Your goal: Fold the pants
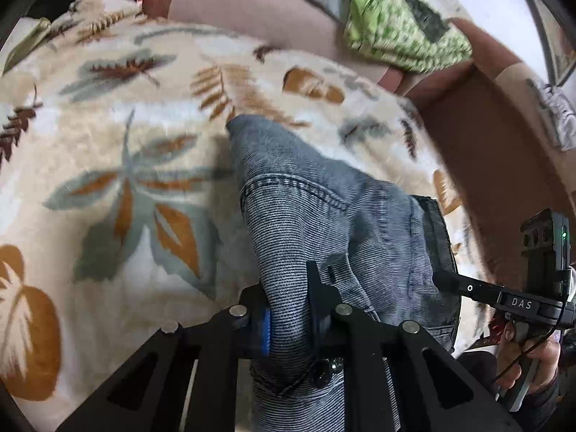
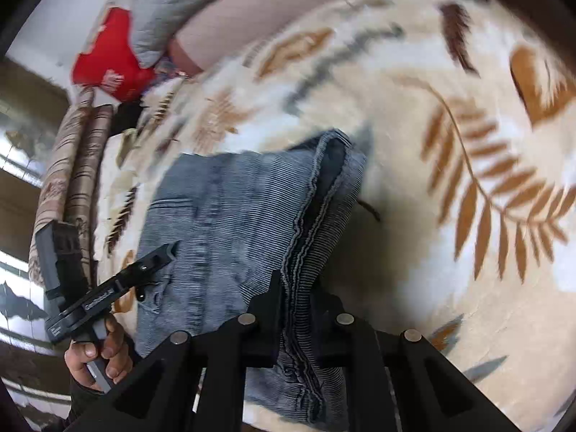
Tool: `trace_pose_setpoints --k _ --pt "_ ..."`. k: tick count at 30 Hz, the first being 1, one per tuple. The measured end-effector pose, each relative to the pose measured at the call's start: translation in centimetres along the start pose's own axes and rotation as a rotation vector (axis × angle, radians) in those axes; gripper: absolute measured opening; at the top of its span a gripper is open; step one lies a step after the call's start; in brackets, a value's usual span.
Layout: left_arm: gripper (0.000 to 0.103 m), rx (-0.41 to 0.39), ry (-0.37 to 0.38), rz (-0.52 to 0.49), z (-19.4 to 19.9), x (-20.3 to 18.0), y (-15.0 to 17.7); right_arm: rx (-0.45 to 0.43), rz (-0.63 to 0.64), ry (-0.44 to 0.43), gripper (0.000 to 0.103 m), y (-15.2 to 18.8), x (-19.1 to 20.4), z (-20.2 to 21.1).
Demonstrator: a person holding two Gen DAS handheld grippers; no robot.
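Leaf-print blanket (image 1: 108, 151) covers the bed, wide bare stretches on both sides. Blue-grey pants (image 1: 324, 216) bunched mid-blanket, lifted at the near edge. Pillows (image 1: 396, 25) along the far edge, red bag (image 2: 108, 61) at the corner. Left gripper (image 1: 288, 309) clamped on pants fabric; right gripper (image 2: 295, 309) clamped on the hem.

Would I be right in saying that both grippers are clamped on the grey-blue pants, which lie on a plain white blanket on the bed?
Not quite: the blanket is not plain white. It is cream with a brown, orange and grey leaf pattern, as both wrist views show. The rest holds: the left gripper and the right gripper are each shut on the pants.
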State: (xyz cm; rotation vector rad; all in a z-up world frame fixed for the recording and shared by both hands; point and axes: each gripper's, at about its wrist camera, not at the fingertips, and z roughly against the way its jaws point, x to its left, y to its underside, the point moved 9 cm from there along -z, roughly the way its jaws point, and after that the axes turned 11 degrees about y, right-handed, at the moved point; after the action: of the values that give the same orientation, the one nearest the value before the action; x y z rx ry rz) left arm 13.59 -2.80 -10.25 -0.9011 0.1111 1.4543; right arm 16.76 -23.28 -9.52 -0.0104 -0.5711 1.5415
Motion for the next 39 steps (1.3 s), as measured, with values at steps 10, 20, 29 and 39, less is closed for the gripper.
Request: trace_pose_setpoints --k 10,20,29,39 --pt "0.017 -0.234 -0.087 -0.14 8.2 0.7 -9.1 -0.182 0.122 -0.081 0.013 -8.3 8.7 4.3" --pt "0.074 -0.049 -0.293 -0.012 -0.3 11.4 -7.0 -0.01 0.056 0.08 0.024 -8.8 6.4 -9.2" --pt "0.088 -0.204 -0.363 -0.073 6.0 7.9 -5.3 -0.227 0.142 0.028 0.036 -6.8 10.7 -1.4" --pt "0.089 -0.086 -0.442 -0.047 3.0 10.3 -3.3 -0.169 0.237 0.181 0.057 -3.7 11.4 -5.2"
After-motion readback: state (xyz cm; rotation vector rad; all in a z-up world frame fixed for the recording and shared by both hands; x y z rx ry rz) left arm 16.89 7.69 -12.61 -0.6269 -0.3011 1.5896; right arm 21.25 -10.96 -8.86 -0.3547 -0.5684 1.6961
